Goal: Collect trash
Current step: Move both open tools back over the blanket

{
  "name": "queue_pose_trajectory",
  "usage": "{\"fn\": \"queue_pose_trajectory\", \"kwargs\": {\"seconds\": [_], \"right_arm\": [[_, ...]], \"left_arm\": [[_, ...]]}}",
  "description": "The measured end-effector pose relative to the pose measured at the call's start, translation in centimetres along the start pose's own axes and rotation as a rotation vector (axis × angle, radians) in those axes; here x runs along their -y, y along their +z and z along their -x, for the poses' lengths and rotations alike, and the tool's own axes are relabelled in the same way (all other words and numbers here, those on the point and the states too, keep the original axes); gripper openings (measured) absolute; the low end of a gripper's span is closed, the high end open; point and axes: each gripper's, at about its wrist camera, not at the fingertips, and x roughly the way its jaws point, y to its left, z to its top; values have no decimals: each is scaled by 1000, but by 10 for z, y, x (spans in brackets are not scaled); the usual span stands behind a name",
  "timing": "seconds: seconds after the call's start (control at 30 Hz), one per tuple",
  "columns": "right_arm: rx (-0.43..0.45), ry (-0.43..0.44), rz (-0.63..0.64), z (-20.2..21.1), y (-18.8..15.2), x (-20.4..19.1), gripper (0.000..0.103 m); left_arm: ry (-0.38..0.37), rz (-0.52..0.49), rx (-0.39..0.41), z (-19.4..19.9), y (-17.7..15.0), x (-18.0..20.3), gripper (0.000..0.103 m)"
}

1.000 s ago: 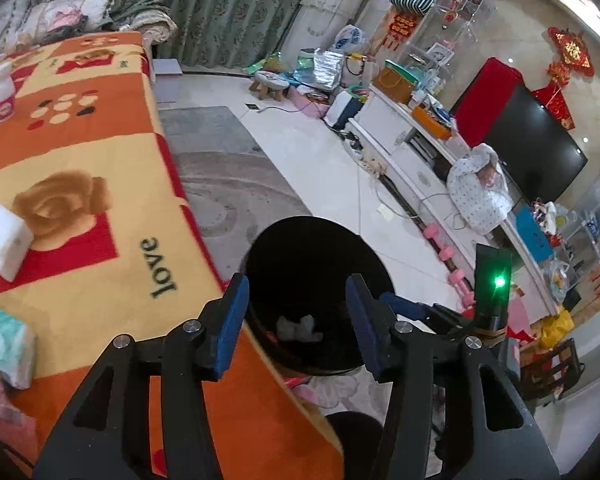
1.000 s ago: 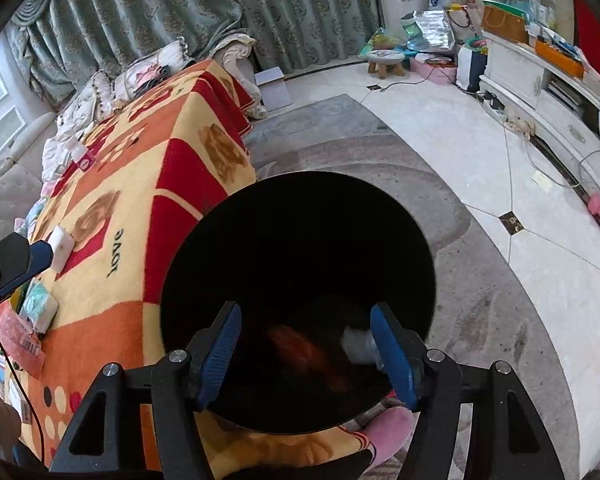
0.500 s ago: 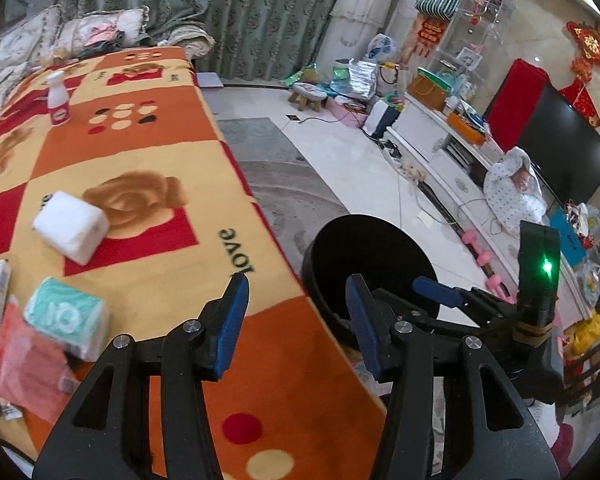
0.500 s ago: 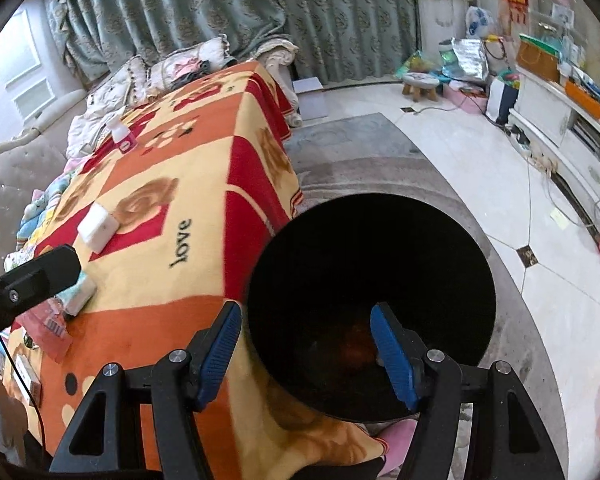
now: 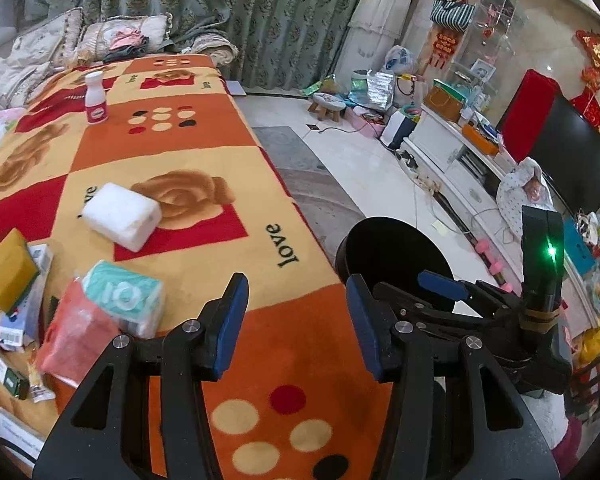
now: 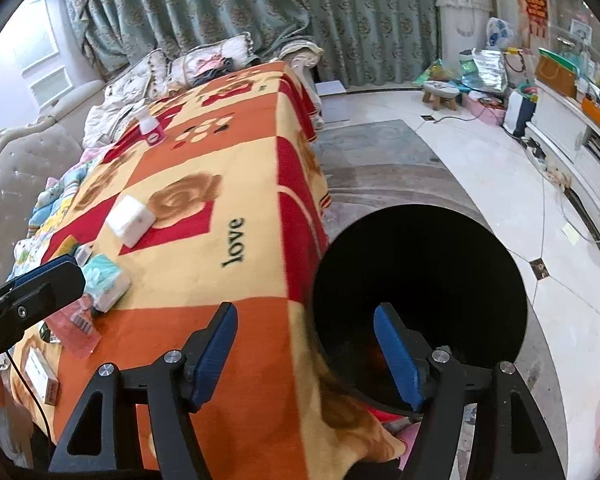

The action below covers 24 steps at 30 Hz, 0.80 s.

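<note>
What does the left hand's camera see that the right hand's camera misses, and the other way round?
Only the left view shows the black television and the yellow sponge. Only the right view shows the pale tufted sofa and something reddish deep inside the black bin. Both show that bin, the white packet, the teal tissue pack, the white bottle and the patterned blanket.
</note>
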Motion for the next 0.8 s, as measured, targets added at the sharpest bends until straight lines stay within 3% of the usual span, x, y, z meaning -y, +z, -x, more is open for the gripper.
{"fn": "queue_pose_trajectory", "kwargs": {"seconds": [0.13, 0.43, 0.8], "right_arm": [[1, 16, 17, 1, 0, -15, 70], [-24, 68, 53, -2, -2, -49, 73], [-59, 165, 150, -14, -3, -110, 73]], "left_arm": [[14, 2, 13, 11, -6, -7, 58], [41, 24, 44, 47, -19, -34, 61], [153, 101, 79, 106, -43, -119, 61]]}}
